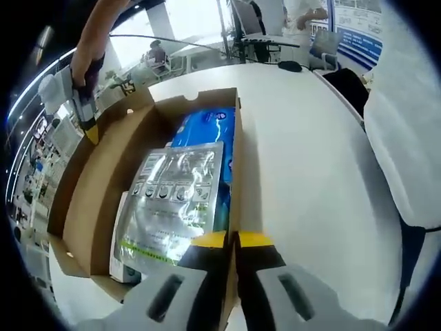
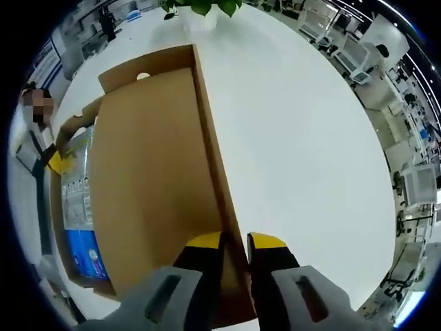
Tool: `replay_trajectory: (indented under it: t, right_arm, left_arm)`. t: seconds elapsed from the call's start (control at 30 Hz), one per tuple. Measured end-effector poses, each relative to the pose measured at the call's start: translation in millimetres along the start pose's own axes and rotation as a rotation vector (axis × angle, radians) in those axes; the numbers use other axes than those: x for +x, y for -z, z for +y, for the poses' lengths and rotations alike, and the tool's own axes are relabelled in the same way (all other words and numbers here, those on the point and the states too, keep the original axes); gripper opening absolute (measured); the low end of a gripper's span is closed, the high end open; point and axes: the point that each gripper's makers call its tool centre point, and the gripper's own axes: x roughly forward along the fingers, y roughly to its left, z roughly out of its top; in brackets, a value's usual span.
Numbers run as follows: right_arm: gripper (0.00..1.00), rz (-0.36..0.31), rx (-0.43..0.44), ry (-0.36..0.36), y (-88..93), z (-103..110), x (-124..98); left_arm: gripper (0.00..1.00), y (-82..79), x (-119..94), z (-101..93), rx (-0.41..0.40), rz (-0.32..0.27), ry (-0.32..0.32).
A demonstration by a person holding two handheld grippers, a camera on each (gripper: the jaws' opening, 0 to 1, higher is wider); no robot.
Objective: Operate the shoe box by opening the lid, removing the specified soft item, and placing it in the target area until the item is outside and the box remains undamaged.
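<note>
An open brown shoe box [image 1: 238, 131] lies on the white table [image 1: 303, 158]. Inside it a silver foil pouch [image 1: 172, 200] rests on a blue soft pack [image 1: 207, 127]. My left gripper [image 1: 234, 241] is shut on the box's right side wall. The raised lid [image 1: 103, 186] stands to the left, and my right gripper [image 1: 88, 127], held by a hand, pinches its far edge. In the right gripper view, my right gripper [image 2: 234, 243] is shut on the edge of the lid [image 2: 151, 179]. Past the lid lie the pouch [image 2: 76, 186], the blue pack [image 2: 89, 255] and the left gripper [image 2: 55, 162].
A white chair [image 1: 406, 138] stands off the table's right side. Monitors and desk items sit at the far end [image 1: 275, 48]. A potted plant [image 2: 200, 7] stands beyond the box, with broad bare table [image 2: 296, 138] to the right of the lid.
</note>
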Motion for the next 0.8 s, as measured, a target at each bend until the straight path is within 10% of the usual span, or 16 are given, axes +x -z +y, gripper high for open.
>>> replay_trajectory:
  t: [0.8]
  right_arm:
    - [0.14, 0.059, 0.066, -0.033, 11.4, -13, 39]
  left_arm:
    - [0.03, 0.8, 1, -0.5, -0.005, 0.02, 0.018]
